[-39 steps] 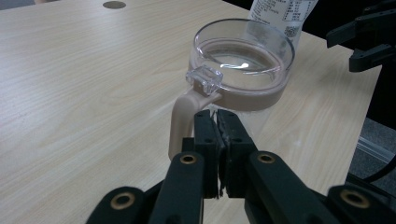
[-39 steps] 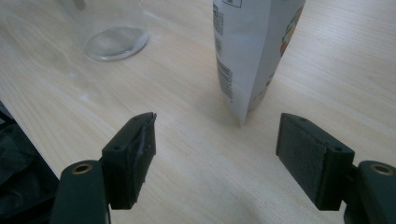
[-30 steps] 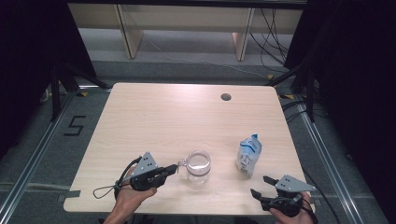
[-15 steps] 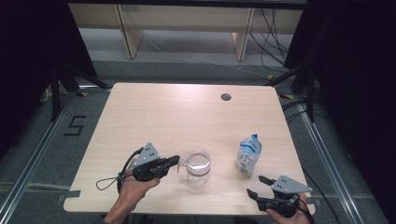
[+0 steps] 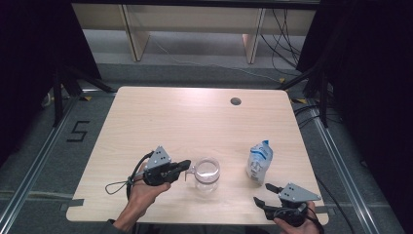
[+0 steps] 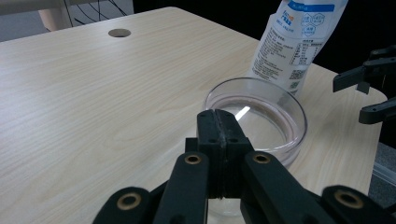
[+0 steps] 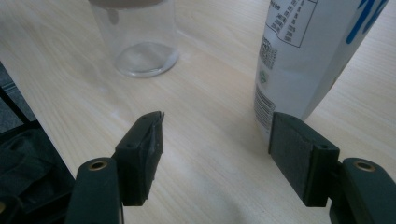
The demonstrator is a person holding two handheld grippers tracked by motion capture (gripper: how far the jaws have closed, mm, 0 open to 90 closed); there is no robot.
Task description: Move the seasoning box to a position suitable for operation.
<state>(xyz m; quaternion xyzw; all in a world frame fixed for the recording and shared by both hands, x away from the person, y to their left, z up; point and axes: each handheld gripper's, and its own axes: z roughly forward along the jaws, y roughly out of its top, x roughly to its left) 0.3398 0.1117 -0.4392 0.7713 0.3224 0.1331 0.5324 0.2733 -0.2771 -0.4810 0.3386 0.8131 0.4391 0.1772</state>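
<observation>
Just ahead of left hand-held gripper, glass cup, handle pinched

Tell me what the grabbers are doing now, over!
Left gripper shut on the clear glass mug's handle. Right gripper open, near the upright white and blue pouch, not touching. Nothing between them.

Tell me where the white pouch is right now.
In the high view the white pouch stands upright on the table's right side, just right of the glass cup and ahead of the open right gripper.
</observation>
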